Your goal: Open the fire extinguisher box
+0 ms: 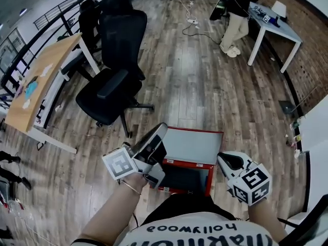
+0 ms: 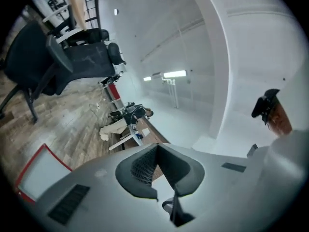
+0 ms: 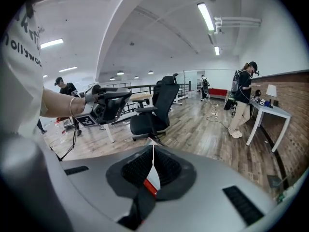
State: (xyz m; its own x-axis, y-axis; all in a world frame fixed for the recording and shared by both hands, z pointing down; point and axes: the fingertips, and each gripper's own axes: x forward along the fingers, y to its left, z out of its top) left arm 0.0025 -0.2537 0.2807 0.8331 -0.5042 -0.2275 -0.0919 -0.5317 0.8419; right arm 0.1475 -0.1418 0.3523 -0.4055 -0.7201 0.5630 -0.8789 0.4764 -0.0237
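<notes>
The red fire extinguisher box [image 1: 169,162] lies on the wood floor at my feet. Its lid [image 1: 193,145] is swung up and back, grey inside with a red rim, and the box interior is dark. My left gripper [image 1: 162,129] is raised over the box's left side, shut with nothing between its pads. In the left gripper view the left gripper [image 2: 158,147] points out across the room, and the lid [image 2: 38,174] sits low at the left. My right gripper [image 1: 222,158] hangs at the box's right corner, shut and empty. The right gripper view shows the right gripper [image 3: 153,147] and the left gripper [image 3: 114,98].
A black office chair [image 1: 115,81] stands just beyond the box to the left. A wooden table [image 1: 43,81] is at far left. A person [image 1: 236,24] stands by a white desk [image 1: 274,27] at the back right. Cables [image 1: 195,22] trail on the floor.
</notes>
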